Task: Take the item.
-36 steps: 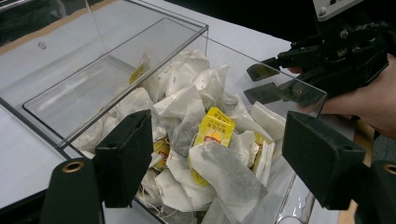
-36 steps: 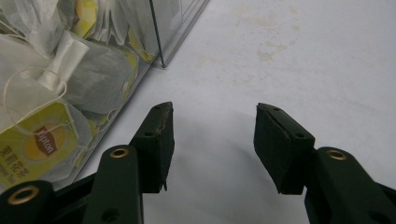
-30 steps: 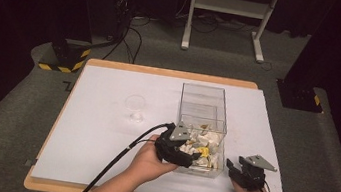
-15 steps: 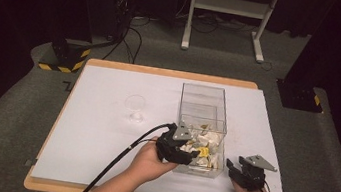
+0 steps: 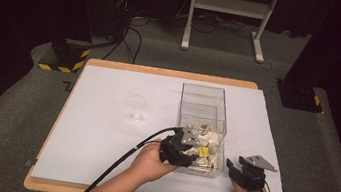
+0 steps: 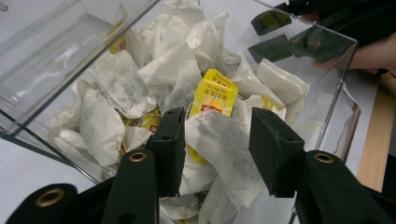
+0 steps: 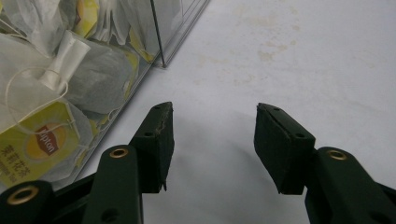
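We are reaching our left gripper (image 6: 212, 149) into the box (image 5: 221, 114), its released fingers straddling a tea bag (image 6: 229, 144), while our right gripper (image 7: 212, 144) is resting released on the table (image 7: 303, 56)

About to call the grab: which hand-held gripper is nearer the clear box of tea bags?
Left. The left hand-held gripper reaches into the clear box, jaws open around a tea bag. The right hand-held gripper sits open on the table just outside the box's wall.
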Demonstrator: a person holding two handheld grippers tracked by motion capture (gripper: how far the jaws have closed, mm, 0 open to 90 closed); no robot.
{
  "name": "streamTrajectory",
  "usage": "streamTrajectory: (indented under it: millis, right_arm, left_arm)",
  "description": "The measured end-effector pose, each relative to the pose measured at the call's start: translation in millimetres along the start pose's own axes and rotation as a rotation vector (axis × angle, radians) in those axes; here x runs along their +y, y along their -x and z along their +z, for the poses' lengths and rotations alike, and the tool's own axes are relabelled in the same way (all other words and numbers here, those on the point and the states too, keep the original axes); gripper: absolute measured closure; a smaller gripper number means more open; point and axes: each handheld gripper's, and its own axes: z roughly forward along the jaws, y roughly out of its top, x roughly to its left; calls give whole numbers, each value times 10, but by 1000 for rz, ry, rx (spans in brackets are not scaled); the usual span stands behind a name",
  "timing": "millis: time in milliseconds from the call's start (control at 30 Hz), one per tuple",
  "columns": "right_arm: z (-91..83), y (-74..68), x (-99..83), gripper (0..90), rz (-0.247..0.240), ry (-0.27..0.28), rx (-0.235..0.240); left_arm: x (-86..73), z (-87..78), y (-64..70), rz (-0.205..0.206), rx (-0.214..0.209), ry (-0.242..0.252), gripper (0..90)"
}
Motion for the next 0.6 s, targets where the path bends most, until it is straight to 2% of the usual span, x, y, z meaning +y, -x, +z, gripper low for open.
streamTrajectory:
  millis: [200, 600]
  right_arm:
    - [1, 1, 1, 477, -3, 0, 1]
    - [-2, -3, -1, 474, -2, 1, 0]
  left_arm:
    - [-8, 69, 10, 3, 1, -56, 564]
    - [-12, 119, -81, -69, -76, -86, 589]
